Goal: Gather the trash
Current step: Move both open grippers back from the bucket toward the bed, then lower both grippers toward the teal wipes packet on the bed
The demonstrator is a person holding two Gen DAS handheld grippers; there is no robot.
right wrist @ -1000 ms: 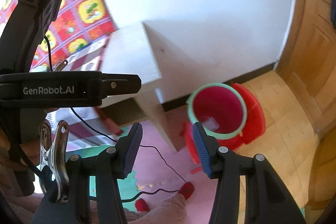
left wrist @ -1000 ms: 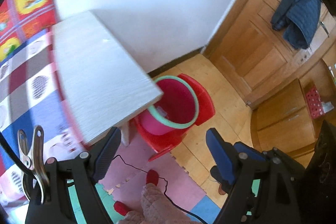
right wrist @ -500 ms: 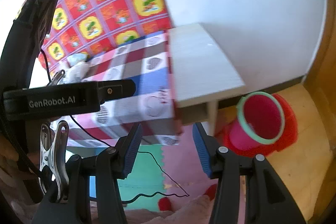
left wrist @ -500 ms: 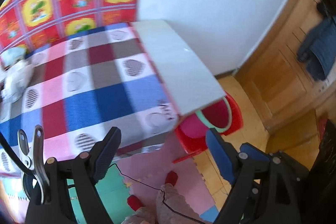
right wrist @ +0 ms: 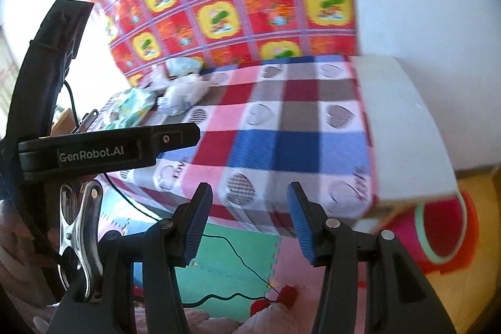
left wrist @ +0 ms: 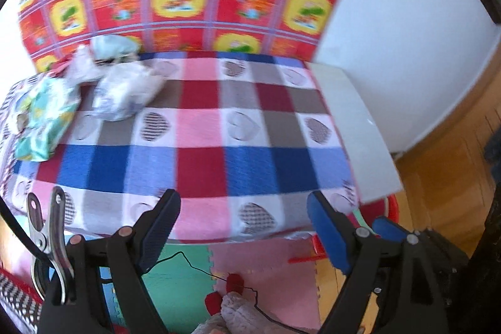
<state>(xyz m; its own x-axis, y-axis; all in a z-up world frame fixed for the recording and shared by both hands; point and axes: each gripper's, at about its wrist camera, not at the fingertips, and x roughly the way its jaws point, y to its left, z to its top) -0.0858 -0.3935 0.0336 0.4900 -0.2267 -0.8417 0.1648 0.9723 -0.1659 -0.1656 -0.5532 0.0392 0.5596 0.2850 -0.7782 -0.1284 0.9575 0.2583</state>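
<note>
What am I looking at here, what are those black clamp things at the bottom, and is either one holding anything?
There is no robot here: a person holds a two-finger gripper tool in each hand, and a fisheye camera on each tool looks forward along its fingers. One picture comes from the left gripper, the other from the right gripper; the right view also catches the left tool from the side. Both stand open with nothing between their blue pads. Ahead is a table under a checked cloth. At its far left corner lies the trash: crumpled white bags and a green patterned packet. Past the table's right end, on the floor, a pink bin with a green rim sits in a red holder.
</note>
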